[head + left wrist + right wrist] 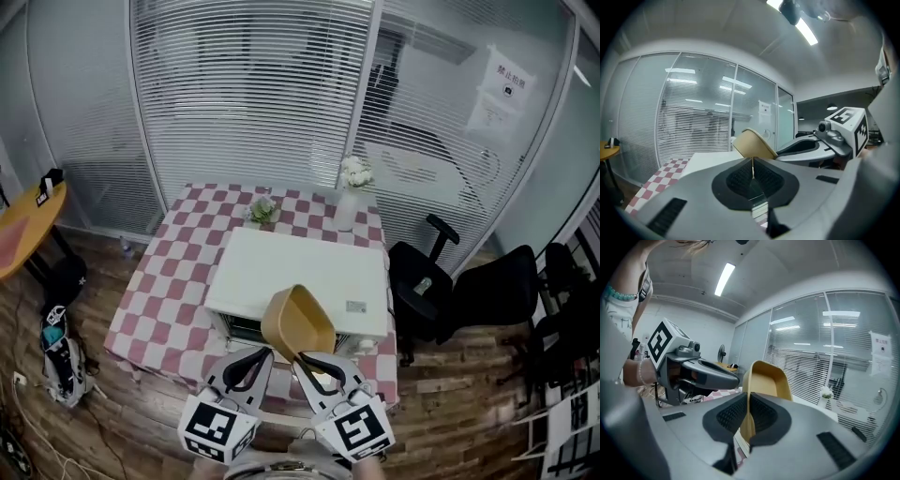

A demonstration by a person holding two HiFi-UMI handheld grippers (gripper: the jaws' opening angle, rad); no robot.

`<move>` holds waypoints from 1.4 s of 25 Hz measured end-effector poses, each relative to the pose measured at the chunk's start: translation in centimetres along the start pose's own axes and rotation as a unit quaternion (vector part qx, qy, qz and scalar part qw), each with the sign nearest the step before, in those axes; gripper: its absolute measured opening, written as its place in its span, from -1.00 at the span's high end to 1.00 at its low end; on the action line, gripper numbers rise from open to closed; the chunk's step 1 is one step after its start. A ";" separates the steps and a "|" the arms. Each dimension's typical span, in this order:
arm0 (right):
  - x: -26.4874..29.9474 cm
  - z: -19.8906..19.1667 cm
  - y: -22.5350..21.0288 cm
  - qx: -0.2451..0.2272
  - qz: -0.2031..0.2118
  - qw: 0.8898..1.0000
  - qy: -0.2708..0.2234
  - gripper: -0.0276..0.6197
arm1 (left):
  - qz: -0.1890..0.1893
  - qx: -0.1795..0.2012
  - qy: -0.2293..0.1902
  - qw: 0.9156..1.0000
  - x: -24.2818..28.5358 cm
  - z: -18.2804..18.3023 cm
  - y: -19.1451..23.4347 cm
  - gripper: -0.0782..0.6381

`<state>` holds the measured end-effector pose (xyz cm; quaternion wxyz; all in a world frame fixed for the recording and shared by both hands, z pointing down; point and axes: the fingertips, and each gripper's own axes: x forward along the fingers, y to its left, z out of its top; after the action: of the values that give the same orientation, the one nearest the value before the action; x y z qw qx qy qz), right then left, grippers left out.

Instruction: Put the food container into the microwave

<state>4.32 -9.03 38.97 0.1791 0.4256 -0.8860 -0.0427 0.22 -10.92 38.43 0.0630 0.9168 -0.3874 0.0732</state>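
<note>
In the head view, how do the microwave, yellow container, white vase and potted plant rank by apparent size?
1. microwave
2. yellow container, though it is nearer the camera
3. white vase and potted plant: about alike

The microwave (309, 277) blocks the frame's centre; bare tablecloth (164, 281) lies open at its left, a flower vase (346, 208) behind.

Left tool (256, 359) was pinched shut, empty. Right tool (305, 361) sat just beside it, clamped on the container (298, 323) rim, both pointing forward.
</note>
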 end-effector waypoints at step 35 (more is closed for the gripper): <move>5.0 -2.9 9.6 -0.080 0.288 0.954 -0.008 0.88 | 0.272 -0.064 0.043 0.959 -9.6 -4.7 5.2 0.73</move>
<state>-4.62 -6.57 45.27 0.2097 0.1363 -0.9662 -0.0633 -10.51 -6.97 41.56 0.1155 0.7670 -0.6228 0.1021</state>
